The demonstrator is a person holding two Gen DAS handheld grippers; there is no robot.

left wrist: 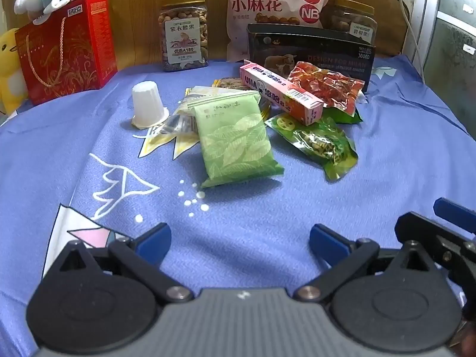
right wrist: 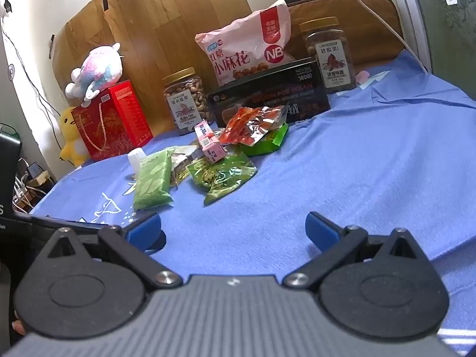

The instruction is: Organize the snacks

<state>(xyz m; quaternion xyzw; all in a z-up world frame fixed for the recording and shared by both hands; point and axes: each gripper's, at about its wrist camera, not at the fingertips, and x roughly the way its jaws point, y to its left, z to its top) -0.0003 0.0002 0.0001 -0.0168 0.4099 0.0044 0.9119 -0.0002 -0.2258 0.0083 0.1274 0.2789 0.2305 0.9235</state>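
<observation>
A heap of small snacks lies on the blue cloth [left wrist: 297,208]: a light green leaf-print packet [left wrist: 235,136] [right wrist: 153,180], a darker green packet [left wrist: 318,142] [right wrist: 221,177], a pink UHA box [left wrist: 279,92] [right wrist: 209,141], a red vacuum pack [left wrist: 327,87] [right wrist: 253,125] and an upturned white cup [left wrist: 147,104] [right wrist: 136,156]. My left gripper [left wrist: 239,245] hovers open over the cloth, well short of the heap. My right gripper [right wrist: 233,233] is open too, nothing between its fingers; its tip [left wrist: 452,214] shows at the right edge of the left wrist view.
Along the back stand a red gift box [left wrist: 68,47] with a plush toy [right wrist: 95,71] on it, a cashew jar [left wrist: 184,32], a pink bag [left wrist: 276,6], an open black box [left wrist: 312,50] [right wrist: 267,98] and a second jar [right wrist: 330,53]. A wooden board [right wrist: 166,29] backs them.
</observation>
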